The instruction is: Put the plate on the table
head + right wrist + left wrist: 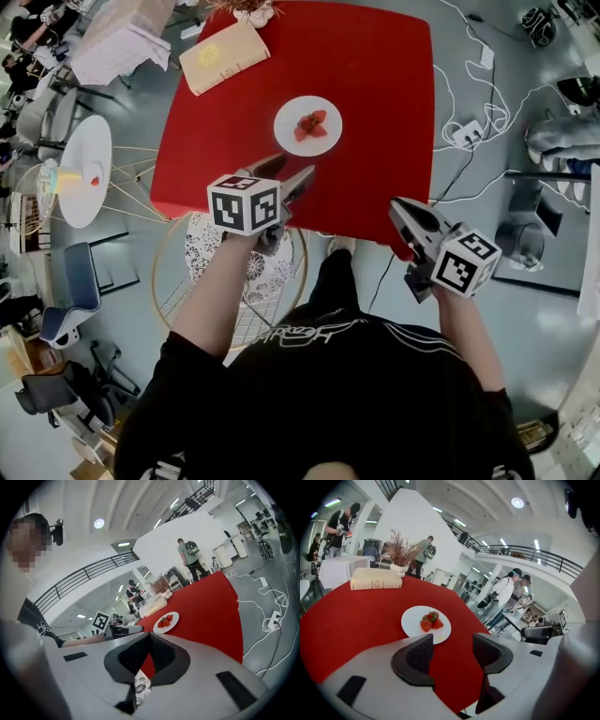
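Plate (289, 133) is sitting flat on the red tabletop (384, 84), carrying strawberries (312, 123), just ahead of the left gripper (289, 172) and not touching it. Left gripper is hovering over the near tabletop edge, jaws standing apart, nothing between them. Right gripper (401, 208) is hanging by the tabletop's near corner, with the plate ahead and to its left, jaws clenched together on nothing. Book (223, 56) is lying beyond the plate, ahead-left of the left gripper.

Plate (307, 141) at middle of worktop (384, 84), fruit (312, 122) on it. Book (223, 56) at far-left corner; I think a vase (251, 11) sits just behind. Chair (211, 248) before near edge.
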